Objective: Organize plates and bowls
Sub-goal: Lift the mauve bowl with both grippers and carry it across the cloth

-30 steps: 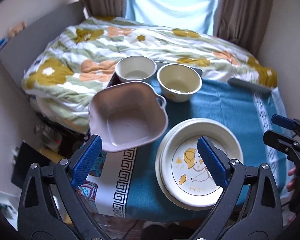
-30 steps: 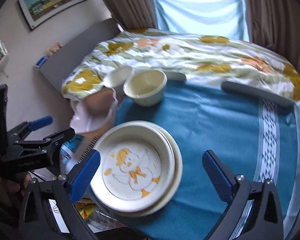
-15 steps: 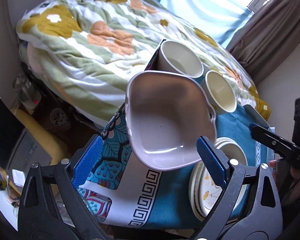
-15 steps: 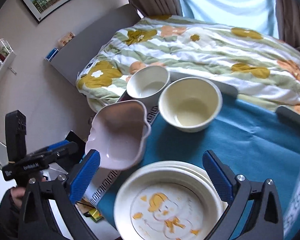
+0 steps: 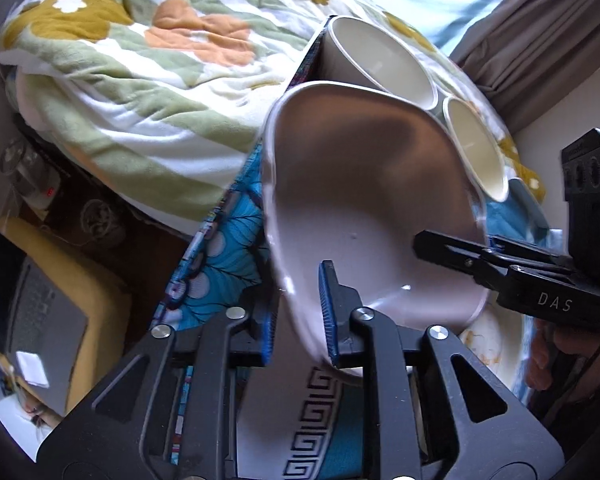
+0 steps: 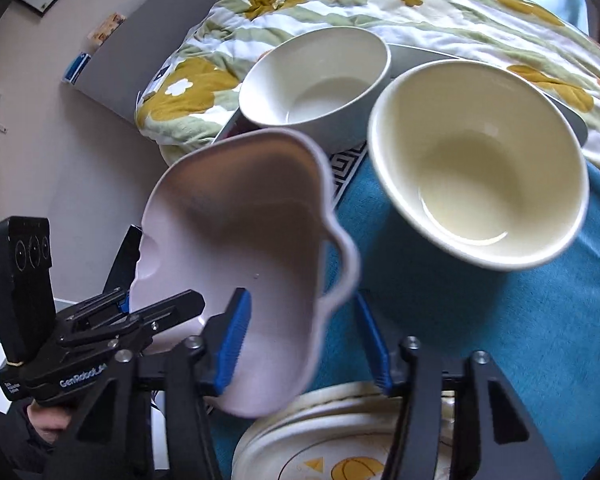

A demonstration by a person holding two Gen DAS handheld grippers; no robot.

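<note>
A pale pink square dish (image 5: 364, 208) with a side handle is tilted above the table's left edge. My left gripper (image 5: 300, 320) is shut on its near rim. My right gripper (image 6: 304, 340) has its jaws on either side of the dish's (image 6: 244, 248) handle side and looks closed on that wall. A white bowl (image 6: 316, 80) and a cream bowl (image 6: 480, 160) stand behind the dish. A stack of cream plates (image 6: 340, 440) with a yellow cartoon print lies in front, partly under the dish.
The table has a teal cloth (image 6: 500, 320) with a white key-pattern border (image 5: 312, 420). A bed with a flowered quilt (image 5: 140, 60) stands just behind and left of the table. A yellow seat with a laptop (image 5: 48, 320) is below left.
Both grippers moved in to the pink dish and closed from wide open onto its rim. The dish now tilts more steeply and looks lifted.
</note>
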